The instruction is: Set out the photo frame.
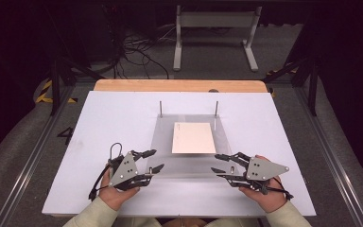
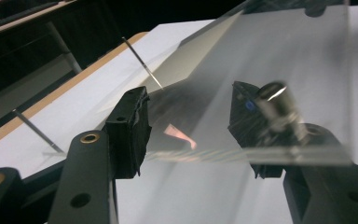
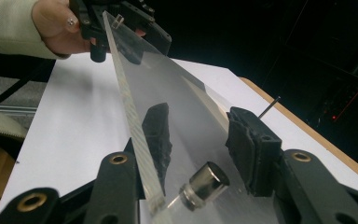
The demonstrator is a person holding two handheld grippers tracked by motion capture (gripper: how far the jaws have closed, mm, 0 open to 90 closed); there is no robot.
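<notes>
While the white table (image 1: 123, 113) spreads out under both my hands, the clear plastic sheet (image 1: 189, 142) lies ahead of me with its near edge running between my two grippers, and a cream sheet of paper (image 1: 194, 137) rests under its middle, beyond my fingers. My left gripper (image 1: 154, 161) straddles the sheet's near left corner, fingers parted, and I cannot tell whether the pads press it. My right gripper (image 1: 217, 163) straddles the near right corner beside a small metal knob (image 3: 204, 185), its fingers half parted, pads off the sheet.
</notes>
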